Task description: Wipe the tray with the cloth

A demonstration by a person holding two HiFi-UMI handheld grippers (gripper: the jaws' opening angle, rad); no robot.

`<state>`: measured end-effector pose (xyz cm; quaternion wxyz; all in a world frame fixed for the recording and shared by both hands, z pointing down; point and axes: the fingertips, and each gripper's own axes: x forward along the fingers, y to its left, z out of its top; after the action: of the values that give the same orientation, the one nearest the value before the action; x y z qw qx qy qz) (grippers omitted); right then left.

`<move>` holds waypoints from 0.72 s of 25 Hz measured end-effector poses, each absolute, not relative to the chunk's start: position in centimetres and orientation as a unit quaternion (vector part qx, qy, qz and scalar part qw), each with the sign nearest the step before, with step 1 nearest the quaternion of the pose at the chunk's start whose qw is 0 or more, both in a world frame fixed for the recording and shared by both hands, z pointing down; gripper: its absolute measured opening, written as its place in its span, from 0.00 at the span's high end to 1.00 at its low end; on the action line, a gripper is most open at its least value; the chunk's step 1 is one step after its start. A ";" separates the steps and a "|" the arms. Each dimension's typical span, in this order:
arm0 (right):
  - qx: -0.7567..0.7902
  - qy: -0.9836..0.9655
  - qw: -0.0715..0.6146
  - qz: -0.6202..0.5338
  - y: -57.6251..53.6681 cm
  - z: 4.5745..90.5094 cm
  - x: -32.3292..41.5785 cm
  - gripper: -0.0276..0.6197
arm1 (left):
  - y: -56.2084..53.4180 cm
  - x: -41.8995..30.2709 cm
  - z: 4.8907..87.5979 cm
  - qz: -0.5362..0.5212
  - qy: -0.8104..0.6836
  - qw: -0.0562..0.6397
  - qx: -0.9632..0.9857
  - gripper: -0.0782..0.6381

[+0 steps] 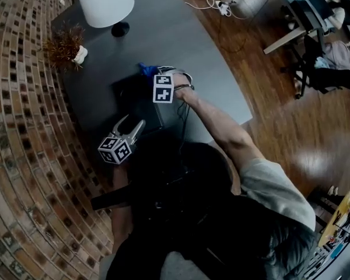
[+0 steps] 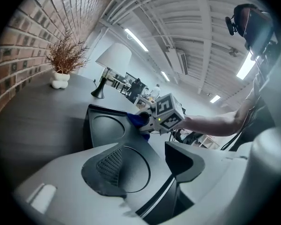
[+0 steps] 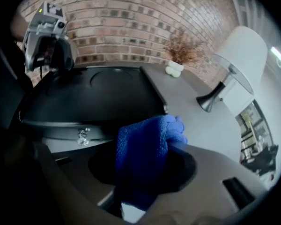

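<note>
A black tray [image 1: 131, 101] with round recesses lies on the dark grey table [image 1: 181, 34]. My right gripper [image 1: 157, 74] is shut on a bunched blue cloth [image 1: 147, 70] at the tray's far edge. In the right gripper view the cloth [image 3: 145, 158] hangs between the jaws, with the tray [image 3: 98, 93] just beyond. My left gripper [image 1: 133, 122] stands open at the tray's near left corner. Its jaws are wide apart and the tray [image 2: 103, 125] shows between them. The right gripper [image 2: 154, 118] and the cloth [image 2: 138, 120] show at the tray's far side.
A lamp with a white shade [image 1: 105, 2] and a dried plant in a white pot [image 1: 67, 48] stand at the table's far end. A brick wall [image 1: 17, 127] runs along the left. To the right are a wooden floor, cables, desks and chairs [image 1: 315, 51].
</note>
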<state>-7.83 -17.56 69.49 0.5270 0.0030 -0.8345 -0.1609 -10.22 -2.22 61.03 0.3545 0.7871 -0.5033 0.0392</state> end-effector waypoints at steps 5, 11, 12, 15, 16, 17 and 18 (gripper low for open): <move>-0.111 -0.803 0.518 -0.273 -12.3 69.7 -5.8 0.70 | -2.3 -10.4 61.2 0.044 -0.502 0.357 0.787 0.51; -0.166 -0.785 0.508 -0.313 -9.5 69.9 -3.0 0.70 | -2.2 -10.5 61.2 0.044 -0.502 0.364 0.783 0.51; -0.141 -0.803 0.508 -0.277 -10.7 69.6 -3.1 0.70 | -2.2 -10.5 61.2 0.043 -0.503 0.363 0.783 0.51; -0.019 -0.838 0.506 -0.202 -17.1 68.3 -4.2 0.70 | -2.2 -10.5 61.2 0.041 -0.508 0.363 0.780 0.51; 0.012 -0.843 0.503 -0.189 -19.0 67.9 -4.8 0.69 | -2.3 -10.5 61.2 0.040 -0.510 0.363 0.779 0.51; 0.030 -0.847 0.499 -0.179 -20.2 67.7 -5.6 0.69 | -2.3 -10.6 61.2 0.039 -0.511 0.363 0.778 0.51; 0.033 -0.851 0.496 -0.172 -20.7 67.6 -6.5 0.69 | -2.3 -10.6 61.2 0.037 -0.513 0.364 0.777 0.51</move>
<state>-6.51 -20.72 67.64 0.4961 0.0327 -0.8505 -0.1715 -10.59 -2.27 61.19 0.3639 0.7768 -0.5127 0.0373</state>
